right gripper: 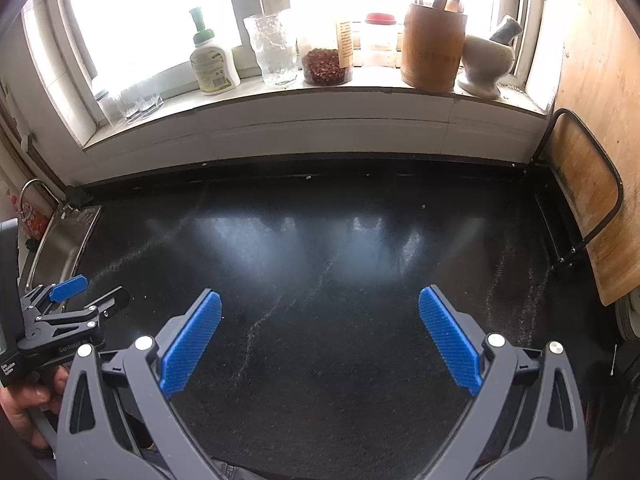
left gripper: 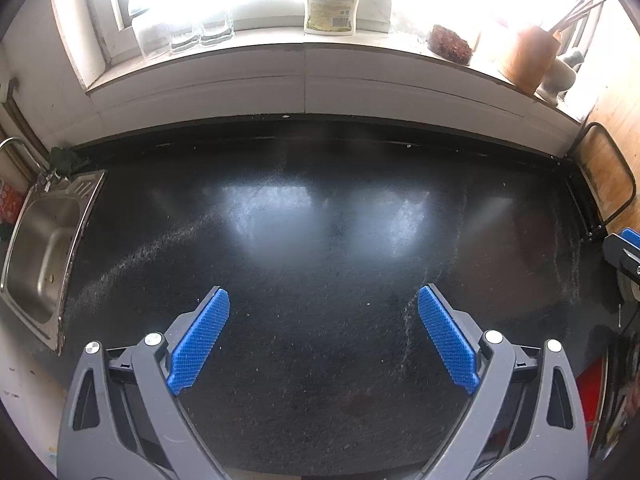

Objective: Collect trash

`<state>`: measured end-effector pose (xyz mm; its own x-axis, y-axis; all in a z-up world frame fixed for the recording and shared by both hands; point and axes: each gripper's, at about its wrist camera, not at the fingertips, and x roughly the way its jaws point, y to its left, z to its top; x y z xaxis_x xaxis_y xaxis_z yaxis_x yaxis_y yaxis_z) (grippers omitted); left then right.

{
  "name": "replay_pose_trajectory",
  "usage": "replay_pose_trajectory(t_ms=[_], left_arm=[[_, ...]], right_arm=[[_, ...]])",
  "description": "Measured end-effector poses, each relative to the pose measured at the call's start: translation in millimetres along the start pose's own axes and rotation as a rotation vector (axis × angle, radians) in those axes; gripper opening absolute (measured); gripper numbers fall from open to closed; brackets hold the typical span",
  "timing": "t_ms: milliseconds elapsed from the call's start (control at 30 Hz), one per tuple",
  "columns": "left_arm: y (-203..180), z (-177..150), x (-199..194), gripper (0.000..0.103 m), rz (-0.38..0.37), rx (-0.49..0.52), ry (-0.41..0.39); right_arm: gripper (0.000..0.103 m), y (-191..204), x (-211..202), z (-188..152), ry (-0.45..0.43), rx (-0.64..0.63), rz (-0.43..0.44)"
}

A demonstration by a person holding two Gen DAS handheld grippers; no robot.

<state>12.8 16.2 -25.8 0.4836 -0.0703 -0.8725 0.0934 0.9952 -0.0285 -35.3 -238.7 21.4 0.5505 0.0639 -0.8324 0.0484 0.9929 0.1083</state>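
Note:
My left gripper (left gripper: 323, 300) is open and empty above a black countertop (left gripper: 320, 248). My right gripper (right gripper: 320, 300) is open and empty above the same countertop (right gripper: 320, 256). The left gripper also shows at the left edge of the right wrist view (right gripper: 100, 294), held by a hand. The right gripper's blue tip shows at the right edge of the left wrist view (left gripper: 632, 236). Only small pale crumbs (right gripper: 423, 207) lie on the counter; no larger trash shows.
A steel sink (left gripper: 44, 248) is set at the counter's left end. A wooden cutting board in a black rack (right gripper: 580, 196) stands at the right. The windowsill holds a soap bottle (right gripper: 214, 60), a glass (right gripper: 276, 50), a chili jar (right gripper: 326, 64), a utensil holder (right gripper: 432, 48) and a mortar (right gripper: 486, 60).

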Motion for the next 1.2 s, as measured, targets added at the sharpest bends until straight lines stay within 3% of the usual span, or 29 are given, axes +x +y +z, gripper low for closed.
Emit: replay_pose_trajectory(t_ms=[1200], left_arm=[[2.4,-5.4,-3.9,0.093,0.009,-0.008,-0.003]], right_arm=[[0.096,4.4,-2.3,-2.3,0.002,-0.008,0.005]])
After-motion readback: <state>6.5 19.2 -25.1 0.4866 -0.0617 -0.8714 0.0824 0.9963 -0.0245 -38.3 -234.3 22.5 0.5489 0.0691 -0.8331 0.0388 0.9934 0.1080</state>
